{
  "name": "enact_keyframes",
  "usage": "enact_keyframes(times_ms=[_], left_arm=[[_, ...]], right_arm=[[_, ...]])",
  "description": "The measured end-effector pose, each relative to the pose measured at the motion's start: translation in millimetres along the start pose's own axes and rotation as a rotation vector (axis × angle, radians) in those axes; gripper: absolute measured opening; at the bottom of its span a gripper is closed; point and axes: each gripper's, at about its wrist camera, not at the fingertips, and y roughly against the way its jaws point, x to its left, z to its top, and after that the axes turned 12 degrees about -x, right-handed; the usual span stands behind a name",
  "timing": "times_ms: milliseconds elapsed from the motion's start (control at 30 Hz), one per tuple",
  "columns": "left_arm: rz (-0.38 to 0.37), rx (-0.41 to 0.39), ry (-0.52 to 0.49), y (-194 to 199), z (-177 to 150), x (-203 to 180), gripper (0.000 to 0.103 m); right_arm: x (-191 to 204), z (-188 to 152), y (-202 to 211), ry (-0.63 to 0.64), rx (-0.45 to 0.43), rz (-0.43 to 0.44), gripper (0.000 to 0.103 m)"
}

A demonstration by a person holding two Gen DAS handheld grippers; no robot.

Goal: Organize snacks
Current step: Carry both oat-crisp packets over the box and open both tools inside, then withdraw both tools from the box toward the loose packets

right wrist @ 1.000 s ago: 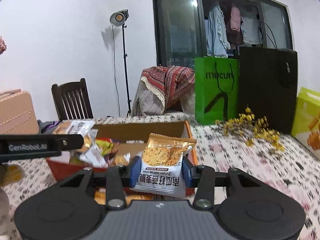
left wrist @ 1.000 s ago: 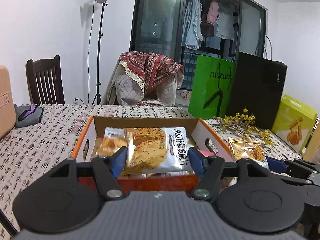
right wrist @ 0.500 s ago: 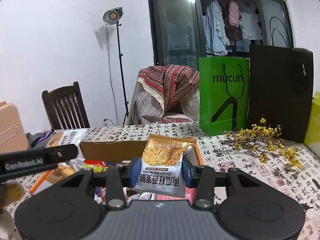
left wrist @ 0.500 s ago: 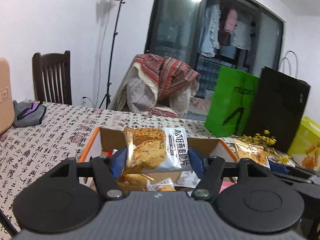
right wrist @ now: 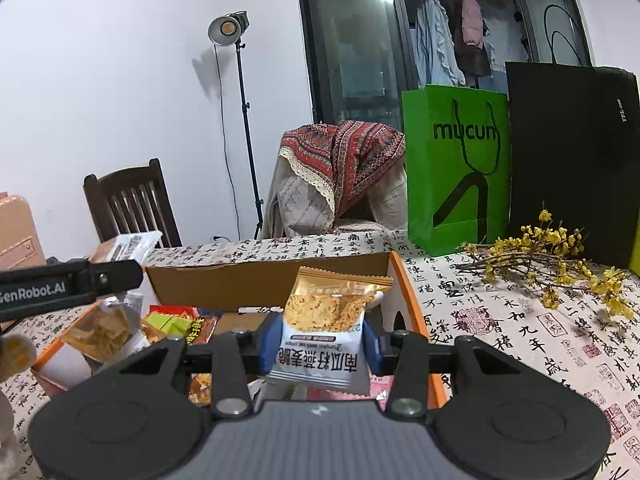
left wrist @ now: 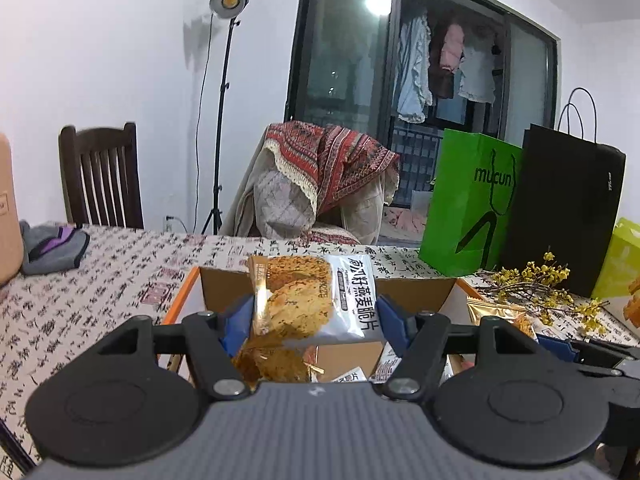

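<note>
My left gripper (left wrist: 314,314) is shut on a white-and-gold oat crisp packet (left wrist: 308,298), held over the open orange-edged cardboard box (left wrist: 416,286). In the right wrist view my right gripper (right wrist: 318,340) is shut on a smaller gold-topped crisp packet (right wrist: 326,328), held upside down above the right end of the same box (right wrist: 406,292). Several loose snack packets (right wrist: 176,322) lie inside the box. The left gripper's arm (right wrist: 68,286) with its packet shows at the left of the right wrist view. The right gripper's blue finger (left wrist: 554,348) and gold packet (left wrist: 496,312) show at the right of the left wrist view.
A patterned tablecloth (right wrist: 520,332) covers the table. A yellow flower sprig (right wrist: 540,260) lies right of the box, before a green paper bag (right wrist: 456,164) and a black bag (right wrist: 572,160). A dark wooden chair (left wrist: 100,176), a draped chair (left wrist: 324,184) and a lamp stand (left wrist: 224,112) stand behind.
Both grippers came closer to the box and a little lower, each still holding its packet. The box's far wall now sits right behind both packets.
</note>
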Motion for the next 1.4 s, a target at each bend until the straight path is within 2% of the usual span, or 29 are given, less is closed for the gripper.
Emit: enact_keyframes(times_ms=[100, 233, 267, 333, 400, 433, 767, 1133, 1200, 1400], left_arm=[[-0.007, -0.002, -0.019, -1, -3, -4, 0.070], [-0.021, -0.006, -0.007, 3, -5, -5, 0.083], [-0.023, -0.011, -0.001, 4, -5, -4, 0.089], [-0.010, -0.028, 0.006, 7, -5, -3, 0.103], [0.014, -0.049, 0.021, 9, -5, -1, 0.103], [0.021, -0.049, 0.032, 9, -4, 1, 0.103], [0.057, -0.040, 0.072, 10, 0, 8, 0.103], [0.037, -0.018, 0.112, 34, 26, 7, 0.103], [0.034, 0.000, 0.118, 39, 28, 10, 0.103], [0.028, 0.024, 0.095, 56, 26, 24, 0.103]], right_arm=[[2, 0, 3, 0.008, -0.007, 0.001, 0.042], [3, 1, 5, 0.018, -0.012, -0.002, 0.045], [3, 1, 6, 0.010, -0.014, 0.004, 0.050], [1, 2, 11, -0.006, -0.031, 0.006, 0.083], [0, 4, 15, -0.018, -0.050, 0.004, 0.100], [-1, 5, 17, -0.025, -0.058, 0.002, 0.103], [-1, 7, 20, -0.027, -0.062, -0.007, 0.103], [-2, 11, 22, -0.024, -0.049, -0.009, 0.103], [-2, 17, 27, -0.030, -0.022, -0.009, 0.103], [0, 28, 57, -0.024, -0.039, 0.007, 0.103]])
